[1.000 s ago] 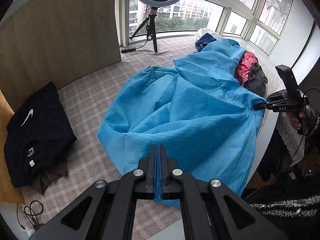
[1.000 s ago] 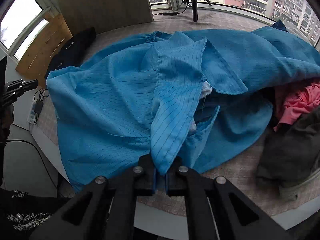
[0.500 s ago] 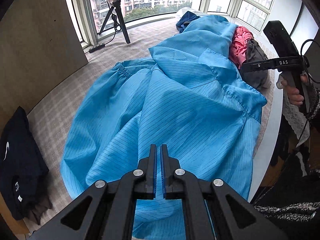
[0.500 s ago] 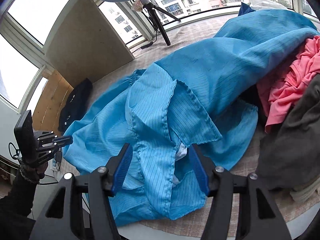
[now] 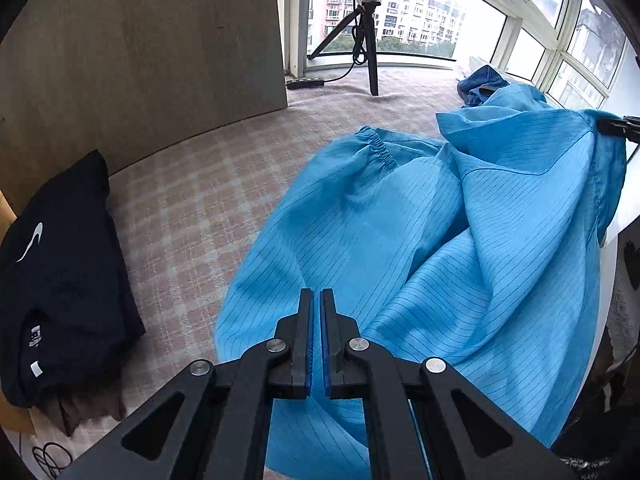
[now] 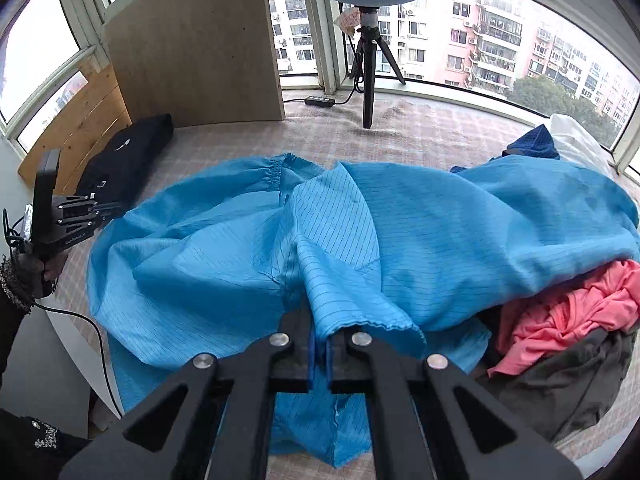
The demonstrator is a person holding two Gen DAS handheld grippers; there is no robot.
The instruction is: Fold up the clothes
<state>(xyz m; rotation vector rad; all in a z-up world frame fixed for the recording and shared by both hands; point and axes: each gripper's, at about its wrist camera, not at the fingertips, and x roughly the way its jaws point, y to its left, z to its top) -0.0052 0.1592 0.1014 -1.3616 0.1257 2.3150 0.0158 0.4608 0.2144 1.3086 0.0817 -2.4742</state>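
Observation:
A large sky-blue pinstriped garment (image 5: 420,248) lies spread and rumpled over the checked mat (image 5: 192,200), one elastic cuff (image 5: 378,152) towards the back. My left gripper (image 5: 316,294) is shut on the garment's near left edge, and the folds run out from its jaws. In the right wrist view that gripper (image 6: 116,206) sits at the garment's (image 6: 440,232) left side, in a person's hand. My right gripper (image 6: 319,332) is shut on a raised fold at the near right. The left wrist view shows it (image 5: 612,124) pinching a lifted corner.
Folded black clothes with a white swoosh (image 5: 52,272) lie at the left by a wooden board. A ring-light tripod (image 6: 368,80) and a power strip (image 6: 320,101) stand at the back. Pink (image 6: 560,316) and dark grey (image 6: 568,384) clothes are piled on the right, with dark blue cloth (image 6: 532,144) behind.
My right gripper, open half a second ago, has shut on a fold of the blue garment and lifted it. The left gripper has swung left and stayed shut.

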